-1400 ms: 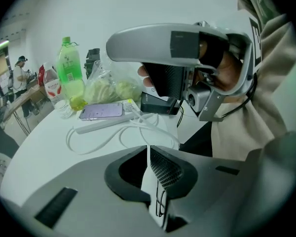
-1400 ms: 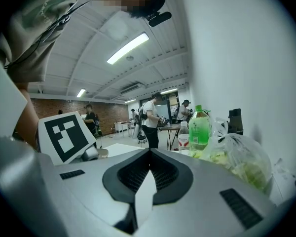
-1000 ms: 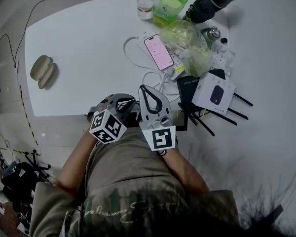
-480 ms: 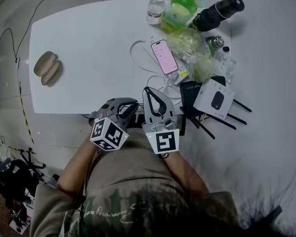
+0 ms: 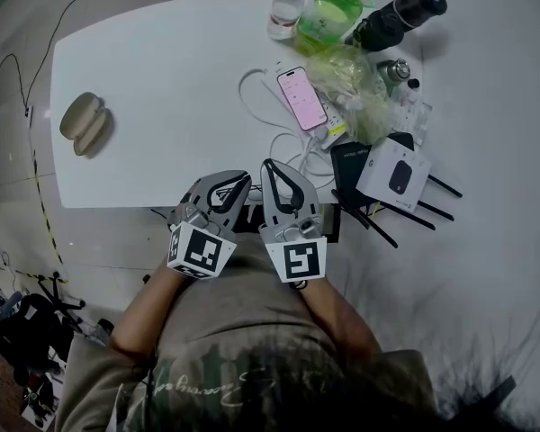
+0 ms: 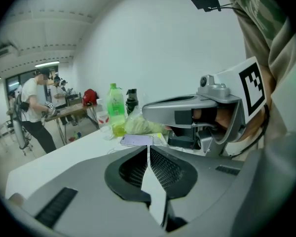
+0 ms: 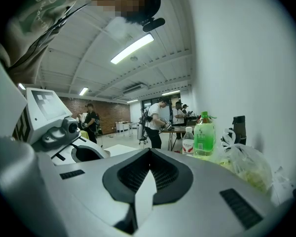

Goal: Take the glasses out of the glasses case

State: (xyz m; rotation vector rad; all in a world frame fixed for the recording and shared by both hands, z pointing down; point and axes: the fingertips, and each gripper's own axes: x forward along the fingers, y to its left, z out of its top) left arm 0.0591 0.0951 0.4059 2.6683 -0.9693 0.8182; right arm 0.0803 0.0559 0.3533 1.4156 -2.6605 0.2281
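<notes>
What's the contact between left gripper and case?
Apart. Head view: bare table lies between the left gripper, at the near edge, and the case.

My grey plastic left gripper [image 5: 240, 179] sits just below the middle of the head view, angled up and to the right. My grey plastic right gripper [image 5: 269, 165] lies just beside it, pointing nearly straight up the frame. On both, the jaws are pressed together at the tips with nothing between them. Each black-and-white marker cube [image 5: 198, 251] faces up at me. My bare forearms [image 5: 130, 313] run down toward the lower frame, elbows bent.
</notes>
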